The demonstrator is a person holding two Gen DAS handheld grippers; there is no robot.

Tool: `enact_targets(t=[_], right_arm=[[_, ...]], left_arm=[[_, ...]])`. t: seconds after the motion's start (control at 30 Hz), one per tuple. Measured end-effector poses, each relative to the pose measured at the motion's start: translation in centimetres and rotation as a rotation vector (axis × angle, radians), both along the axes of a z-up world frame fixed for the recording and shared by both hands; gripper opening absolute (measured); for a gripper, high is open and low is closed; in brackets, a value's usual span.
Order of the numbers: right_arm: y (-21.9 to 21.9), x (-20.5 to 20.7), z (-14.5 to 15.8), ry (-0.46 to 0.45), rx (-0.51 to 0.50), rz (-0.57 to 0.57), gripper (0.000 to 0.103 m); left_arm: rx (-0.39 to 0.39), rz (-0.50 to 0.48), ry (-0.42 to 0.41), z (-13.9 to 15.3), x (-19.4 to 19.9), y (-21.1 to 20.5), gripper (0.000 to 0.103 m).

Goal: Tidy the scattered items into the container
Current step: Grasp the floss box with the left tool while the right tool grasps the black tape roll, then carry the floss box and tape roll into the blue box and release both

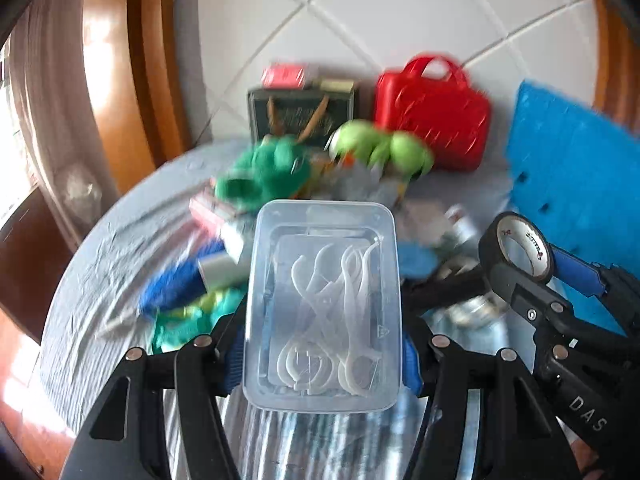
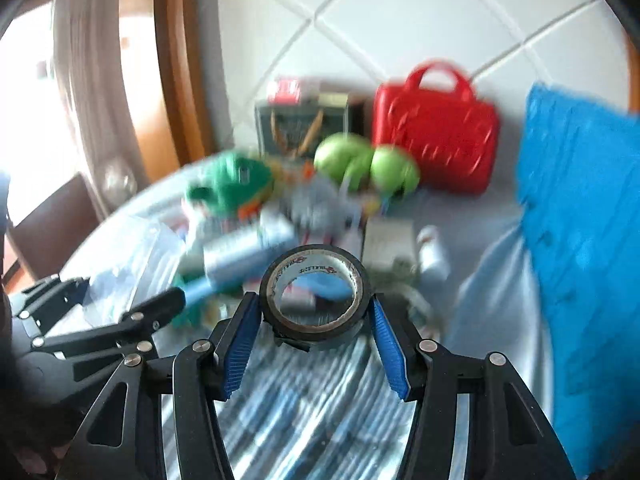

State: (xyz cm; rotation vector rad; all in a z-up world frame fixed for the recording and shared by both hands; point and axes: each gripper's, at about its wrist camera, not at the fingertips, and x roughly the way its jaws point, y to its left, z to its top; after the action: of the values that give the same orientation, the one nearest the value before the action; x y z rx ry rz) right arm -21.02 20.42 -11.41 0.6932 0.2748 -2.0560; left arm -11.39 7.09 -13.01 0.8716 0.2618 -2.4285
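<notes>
currently, left wrist view: our left gripper (image 1: 324, 356) pinches a clear box of floss picks (image 1: 323, 308), held above the pile of scattered items (image 1: 260, 184); much clutter is left on the grey cloth (image 1: 92, 280). right wrist view: our right gripper (image 2: 316, 320) clamps a black tape roll (image 2: 314, 294); red case (image 2: 436, 136), blue basket (image 2: 580, 220) at the right, white tiled wall (image 2: 420, 20), wooden frame (image 2: 176, 80).

Daylight from left, motion blur, fisheye

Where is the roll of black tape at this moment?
The roll of black tape sits low in the centre of the right wrist view, clamped between the right gripper pads, lifted above the cluttered table.
</notes>
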Motion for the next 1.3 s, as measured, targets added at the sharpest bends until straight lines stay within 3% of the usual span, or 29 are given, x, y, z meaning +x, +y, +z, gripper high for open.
enact_targets(t=[0.2,0.5,0.67,0.77,0.9,1.03,1.17,1.3], right_arm=[[3.6,2.3,7.4,0.110,-0.088,-0.084,0.055],[9.4,1.7,14.3,0.258,-0.095,-0.244,0.055],[14.3,-0.7,16.5,0.300,-0.105,-0.337,0.055],[17.7,-2.8,17.4,0.312,-0.109,-0.377,0.055],[23.2,-7.1,19.1,0.346,-0.094,-0.401,0.055],[28.4,-14.1,20.8,0.335,-0.026,-0.371,0.055],[31.3,-21.7,20.2,0.280,0.087,-0.325,0.055],[32.1,-28.1,17.1,0.189,0.233,-0.276,0.055]], left_arm=[[-0.040,-0.079,0.122,6.0,0.9,2.3,0.059],[-0.054,-0.235,0.241,11.7,-1.7,7.6,0.059],[-0.043,-0.337,0.253,13.8,-5.2,12.7,0.059],[-0.036,-0.388,0.233,15.1,-8.2,16.4,0.059],[0.097,-0.493,0.182,16.7,-13.1,21.2,0.059],[0.153,-0.540,0.116,18.1,-18.7,26.7,0.059],[0.111,-0.549,-0.011,18.0,-25.1,32.6,0.059],[0.108,-0.521,-0.208,14.6,-31.3,36.1,0.059]])
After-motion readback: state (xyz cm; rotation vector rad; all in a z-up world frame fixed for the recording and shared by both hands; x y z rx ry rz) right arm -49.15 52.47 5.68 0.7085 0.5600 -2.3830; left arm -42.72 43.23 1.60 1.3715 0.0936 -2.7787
